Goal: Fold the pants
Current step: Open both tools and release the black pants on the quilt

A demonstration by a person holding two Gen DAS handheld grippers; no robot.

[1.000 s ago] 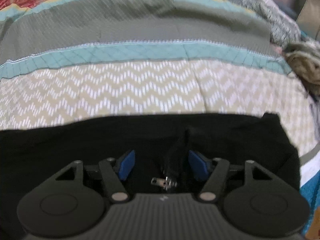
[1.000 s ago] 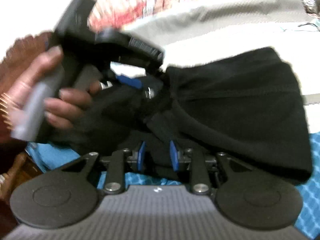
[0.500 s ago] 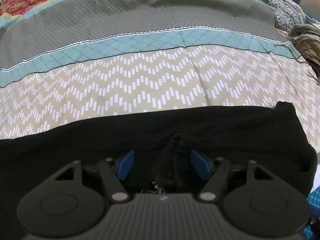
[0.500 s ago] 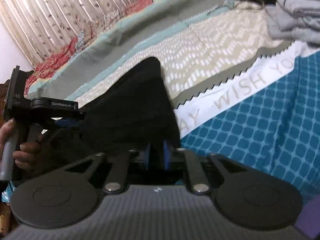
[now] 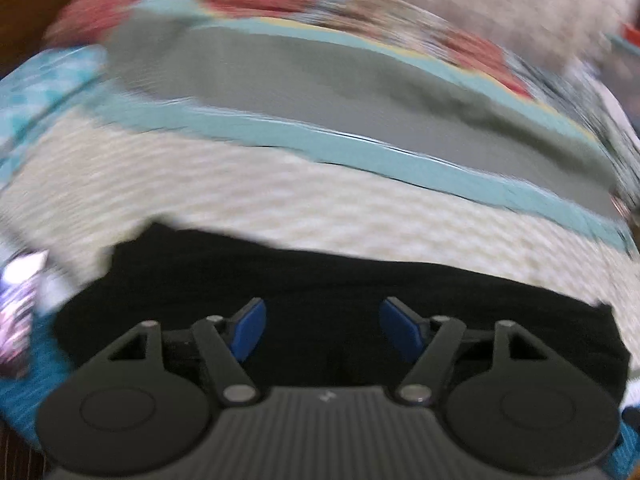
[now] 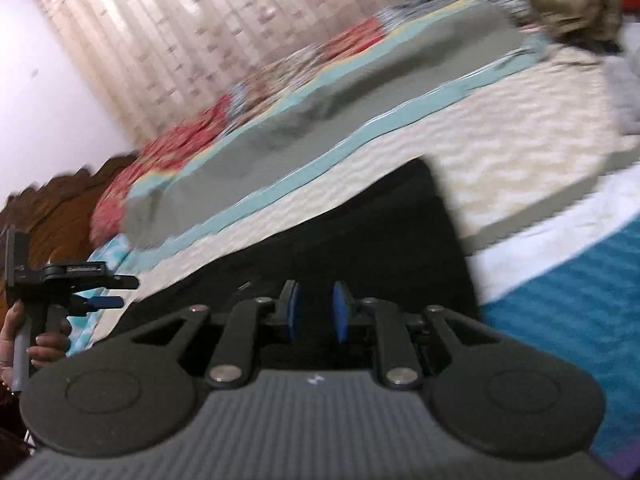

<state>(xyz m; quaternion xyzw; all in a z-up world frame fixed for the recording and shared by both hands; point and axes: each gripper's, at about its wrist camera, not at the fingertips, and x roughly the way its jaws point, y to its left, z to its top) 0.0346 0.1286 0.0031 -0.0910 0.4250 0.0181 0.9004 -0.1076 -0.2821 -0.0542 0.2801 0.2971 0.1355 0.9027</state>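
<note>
The bed (image 5: 320, 208) is taking up most of both views, covered in a striped quilt (image 6: 500, 148) with cream zigzag, teal and grey bands, plus a red patterned strip further back. A blue patterned sheet (image 6: 568, 280) is showing at the near edge on the right side, with a white band beside it. A striped curtain (image 6: 160, 32) is hanging behind the bed, and a carved wooden headboard (image 6: 60, 208) is peeking in at the left.

The black pants (image 5: 320, 292) are lying flat across the cream part of the quilt, stretched out long, one end reaching toward the blue sheet.

A lumpy brownish pile of cloth (image 6: 576, 0) is sitting at the far corner of the bed, too blurry to say more.

The left gripper (image 5: 320, 328) is hovering right over the pants with its jaws spread wide, nothing between the blue pads. From the right camera you can see it held out at the far end of the pants.

The right gripper (image 6: 314, 312) is sitting over the other end of the pants, jaws only partly apart with a clear gap between the pads. I can't tell if any fabric is caught in there, it's all black on black.
</note>
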